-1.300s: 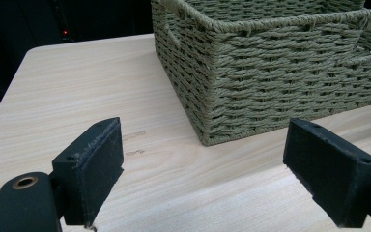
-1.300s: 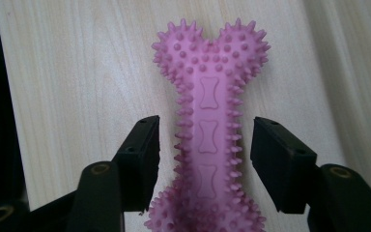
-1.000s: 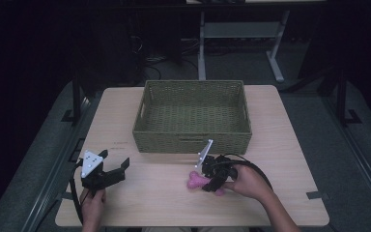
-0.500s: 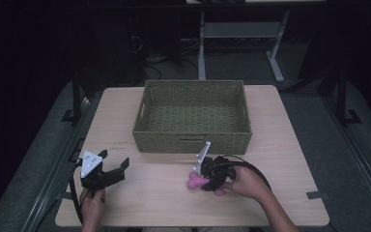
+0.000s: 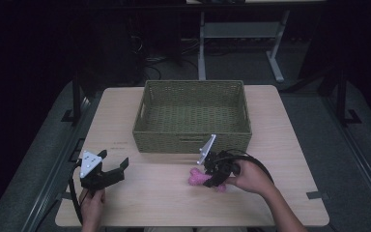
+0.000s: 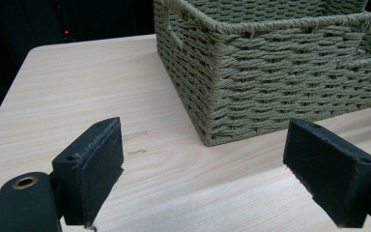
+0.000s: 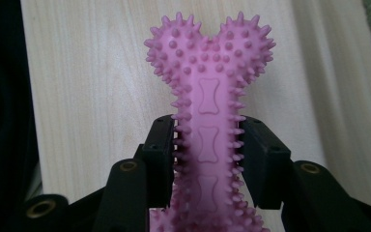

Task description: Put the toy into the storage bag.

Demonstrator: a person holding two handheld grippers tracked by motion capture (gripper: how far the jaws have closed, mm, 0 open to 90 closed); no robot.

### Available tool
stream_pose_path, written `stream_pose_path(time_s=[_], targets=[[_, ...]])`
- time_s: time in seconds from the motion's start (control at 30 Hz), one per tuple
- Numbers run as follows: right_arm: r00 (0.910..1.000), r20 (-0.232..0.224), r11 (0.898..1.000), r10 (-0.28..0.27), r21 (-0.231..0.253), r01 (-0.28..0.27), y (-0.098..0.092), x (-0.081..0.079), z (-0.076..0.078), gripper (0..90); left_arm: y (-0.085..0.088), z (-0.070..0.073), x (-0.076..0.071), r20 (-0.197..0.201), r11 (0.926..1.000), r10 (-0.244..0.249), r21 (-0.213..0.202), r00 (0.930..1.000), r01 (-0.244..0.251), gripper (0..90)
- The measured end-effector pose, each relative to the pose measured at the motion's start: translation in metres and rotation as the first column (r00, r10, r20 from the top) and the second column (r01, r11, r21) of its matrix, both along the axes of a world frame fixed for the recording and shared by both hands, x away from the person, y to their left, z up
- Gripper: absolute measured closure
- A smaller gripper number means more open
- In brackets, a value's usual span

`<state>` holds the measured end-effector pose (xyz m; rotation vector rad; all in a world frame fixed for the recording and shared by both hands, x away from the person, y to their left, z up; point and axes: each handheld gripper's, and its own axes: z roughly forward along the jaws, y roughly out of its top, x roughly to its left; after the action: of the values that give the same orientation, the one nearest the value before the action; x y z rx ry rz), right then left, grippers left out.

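A pink spiky bone-shaped toy (image 5: 196, 179) lies on the wooden table (image 5: 149, 203), just in front of the basket. My right gripper (image 5: 209, 178) is shut on it. In the right gripper view the two black pads press on the shaft of the toy (image 7: 207, 92) from both sides, and its knobbed end sticks out beyond the jaws of the right gripper (image 7: 207, 140). My left gripper (image 5: 114, 158) rests low at the table's front left. It is open, with nothing between the jaws of the left gripper (image 6: 203, 159).
A green woven basket (image 5: 193, 140) stands in the middle of the table, towards the back; its near corner (image 6: 270, 87) rises just ahead of my left gripper. Bare table (image 6: 77, 87) lies left of the basket and between the two hands. Dark floor surrounds the table.
The right gripper's jaws have drawn in on the pink toy with barely any shift of the hand. The left gripper has stayed where it was.
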<state>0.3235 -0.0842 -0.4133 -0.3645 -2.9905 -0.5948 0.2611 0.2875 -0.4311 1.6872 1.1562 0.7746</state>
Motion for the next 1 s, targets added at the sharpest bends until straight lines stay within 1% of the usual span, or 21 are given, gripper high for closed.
stream_pose_path(time_s=[0.07,0.17,0.63,0.8,0.93,1.0], targets=[[0.9999,0.01,1.0,0.004,-0.004,-0.004,-0.002,0.001,0.005,58.1,0.0,0.0,0.0,-0.001,1.0,-0.001,0.0,1.0,0.001,13.7],[0.9999,0.011,1.0,0.002,-0.003,-0.002,-0.004,0.004,0.012,58.1,-0.001,0.0,0.0,-0.002,1.0,-0.002,0.0,1.0,0.002,13.7],[0.9996,0.019,0.998,0.022,0.055,-0.023,-0.01,0.018,0.051,58.1,0.0,0.0,0.0,-0.001,1.0,0.0,0.001,1.0,0.0,13.7],[0.9995,0.018,0.997,0.027,0.071,-0.028,-0.013,0.022,0.062,58.0,0.001,0.0,0.001,-0.002,1.0,0.001,0.001,1.0,-0.001,13.7],[0.9996,0.016,0.997,0.024,0.074,-0.025,-0.014,0.025,0.068,58.1,0.001,0.0,0.0,-0.001,1.0,0.002,0.001,1.0,-0.002,13.6],[0.9995,0.023,0.997,0.024,0.071,-0.026,-0.015,0.026,0.071,58.1,0.0,0.0,0.0,-0.001,1.0,0.003,0.001,1.0,-0.003,13.7]])
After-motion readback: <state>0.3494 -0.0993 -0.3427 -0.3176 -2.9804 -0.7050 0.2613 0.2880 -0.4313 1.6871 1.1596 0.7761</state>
